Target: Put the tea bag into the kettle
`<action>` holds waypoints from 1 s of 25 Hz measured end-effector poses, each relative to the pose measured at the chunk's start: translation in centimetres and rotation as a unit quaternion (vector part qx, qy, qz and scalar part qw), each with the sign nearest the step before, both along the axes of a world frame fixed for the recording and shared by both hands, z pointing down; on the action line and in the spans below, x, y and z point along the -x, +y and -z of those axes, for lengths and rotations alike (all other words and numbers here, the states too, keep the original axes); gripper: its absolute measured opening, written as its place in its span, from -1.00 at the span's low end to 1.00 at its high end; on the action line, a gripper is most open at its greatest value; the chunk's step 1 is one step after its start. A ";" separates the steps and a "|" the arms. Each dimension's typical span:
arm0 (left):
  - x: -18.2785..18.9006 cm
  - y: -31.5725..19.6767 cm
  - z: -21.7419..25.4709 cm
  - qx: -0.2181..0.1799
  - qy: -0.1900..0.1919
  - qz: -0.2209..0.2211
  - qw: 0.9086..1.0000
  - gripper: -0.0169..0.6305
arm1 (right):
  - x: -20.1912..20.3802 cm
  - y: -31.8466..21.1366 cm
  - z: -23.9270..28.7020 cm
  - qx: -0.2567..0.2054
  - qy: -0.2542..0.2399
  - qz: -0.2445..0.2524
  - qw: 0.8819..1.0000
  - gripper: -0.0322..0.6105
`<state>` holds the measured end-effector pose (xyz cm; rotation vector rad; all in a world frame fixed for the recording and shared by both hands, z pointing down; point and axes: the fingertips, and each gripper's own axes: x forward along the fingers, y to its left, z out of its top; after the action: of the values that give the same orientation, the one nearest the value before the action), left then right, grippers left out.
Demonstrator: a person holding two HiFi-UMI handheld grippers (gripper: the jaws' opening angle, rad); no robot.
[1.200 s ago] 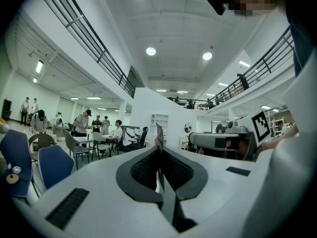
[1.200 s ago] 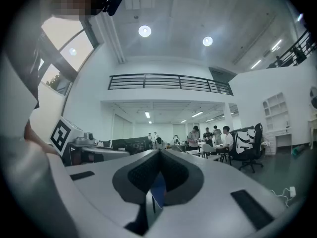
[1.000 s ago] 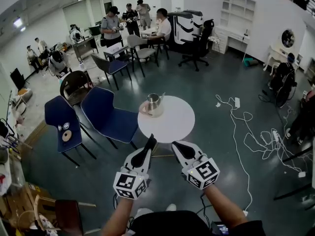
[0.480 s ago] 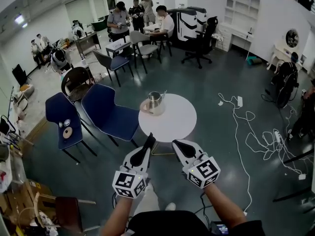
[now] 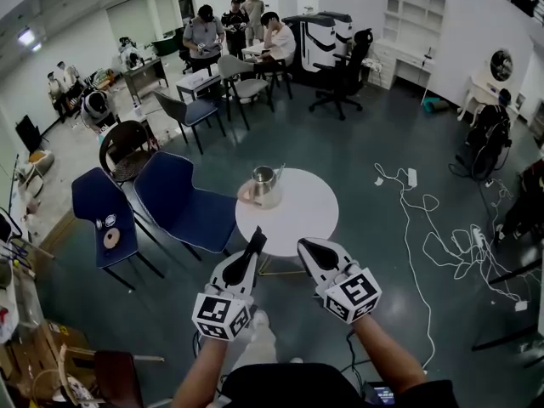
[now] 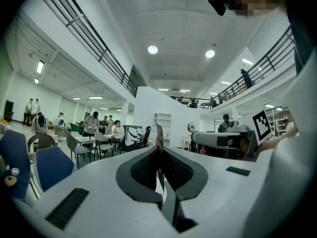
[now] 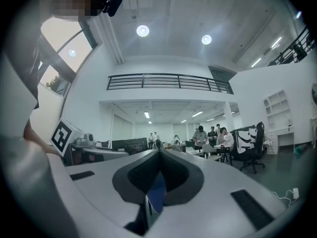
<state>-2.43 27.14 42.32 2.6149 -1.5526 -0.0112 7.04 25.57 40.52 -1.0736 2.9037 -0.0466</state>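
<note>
- Left gripper (image 5: 257,239), by the near edge of the round table (image 5: 297,219), is closed on a thin strip (image 6: 158,133); I cannot tell what it is.
- Right gripper (image 5: 304,246), beside it, is closed and empty.
- Kettle (image 5: 264,182) stands on the table's far left side.

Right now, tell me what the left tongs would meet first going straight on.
Probably the table: in the head view the left tongs aim at its near rim, with the kettle beyond. Their own view looks level across the room, though, so they may pass above both.
</note>
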 end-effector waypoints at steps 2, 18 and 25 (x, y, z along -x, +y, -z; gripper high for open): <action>0.3 -1.7 -0.1 -0.001 0.002 -0.004 1.000 -0.89 | 0.5 -1.6 -0.1 -0.001 0.000 0.000 1.000 -0.84; 4.4 -16.5 0.2 0.000 -0.005 -0.019 1.000 -0.89 | 5.2 -15.3 -0.4 0.021 -0.013 -0.003 1.000 -0.84; 7.9 -23.0 0.0 0.007 -0.001 -0.020 1.000 -0.89 | 7.9 -21.7 0.1 0.021 -0.017 -0.016 1.000 -0.84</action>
<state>-10.31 4.16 42.31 2.6358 -1.4957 0.0062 -0.87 3.89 40.46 -1.1128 2.8679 -0.1225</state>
